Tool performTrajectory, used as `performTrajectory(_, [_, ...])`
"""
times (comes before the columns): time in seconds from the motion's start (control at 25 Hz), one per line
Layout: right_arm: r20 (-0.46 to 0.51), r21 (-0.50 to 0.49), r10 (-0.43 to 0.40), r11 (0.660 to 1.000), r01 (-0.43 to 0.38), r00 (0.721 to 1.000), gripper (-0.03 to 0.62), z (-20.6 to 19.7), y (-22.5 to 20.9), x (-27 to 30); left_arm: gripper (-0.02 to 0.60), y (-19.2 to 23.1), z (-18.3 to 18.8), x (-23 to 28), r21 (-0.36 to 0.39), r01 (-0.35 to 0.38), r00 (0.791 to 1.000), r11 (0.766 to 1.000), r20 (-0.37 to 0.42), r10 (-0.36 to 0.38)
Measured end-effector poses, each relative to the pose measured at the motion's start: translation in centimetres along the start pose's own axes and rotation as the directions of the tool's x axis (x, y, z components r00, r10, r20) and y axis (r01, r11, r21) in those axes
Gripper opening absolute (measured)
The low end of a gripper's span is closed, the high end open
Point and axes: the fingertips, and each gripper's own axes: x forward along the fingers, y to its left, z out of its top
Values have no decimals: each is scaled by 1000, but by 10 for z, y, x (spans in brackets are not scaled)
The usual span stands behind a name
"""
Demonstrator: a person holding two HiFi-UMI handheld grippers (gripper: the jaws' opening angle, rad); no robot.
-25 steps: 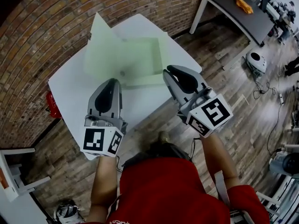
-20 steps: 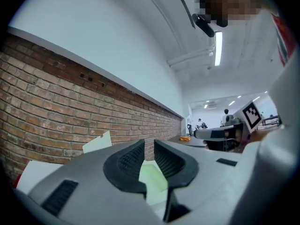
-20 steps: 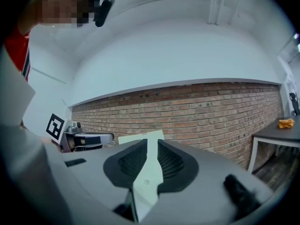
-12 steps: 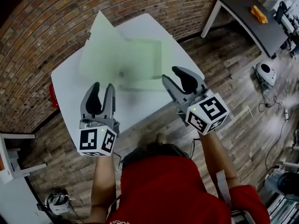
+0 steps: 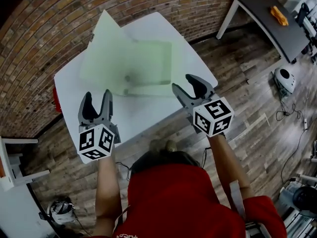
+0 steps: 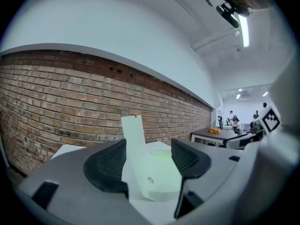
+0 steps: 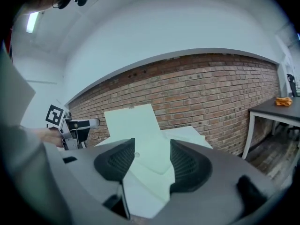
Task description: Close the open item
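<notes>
A pale green box [image 5: 146, 66] lies open on the white table [image 5: 143, 113], its lid [image 5: 101, 43] standing up at the box's left side. My left gripper [image 5: 97, 95] hovers over the table's near left part, open. My right gripper [image 5: 185, 83] is at the box's near right corner, open and not touching it. Both pairs of jaws have just been opening, with nothing between them. In the left gripper view the box [image 6: 161, 172] and its raised lid [image 6: 133, 135] show ahead, beyond the jaws. The right gripper view shows the box [image 7: 150, 170] and lid [image 7: 131, 121] too.
A brick wall [image 5: 59, 14] runs behind the table. A dark table [image 5: 262, 14] with an orange thing [image 5: 280, 15] stands at the back right. A white device [image 5: 286, 78] and cables lie on the wood floor. A red object [image 5: 56, 100] sits at the table's left edge.
Both grippers went from shut to open. Both dropped lower and drew back toward the table's near edge, the left one more to the left.
</notes>
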Motion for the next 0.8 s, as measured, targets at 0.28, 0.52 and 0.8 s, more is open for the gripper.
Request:
performTrajectory(0.28, [-117, 72, -63, 995, 71, 991, 227, -48, -23, 17, 301, 35, -20, 31, -55, 17, 998, 998, -63, -20])
performTrajectory(0.52, [-185, 171, -118, 974, 151, 976, 229, -84, -43, 24, 299, 48, -25, 54, -68, 47, 995, 997, -87, -53])
performTrajectory(0.8, [-240, 284, -98, 944, 166, 966, 229, -113, -55, 34, 299, 50, -21, 67, -66, 77, 993, 995, -86, -82])
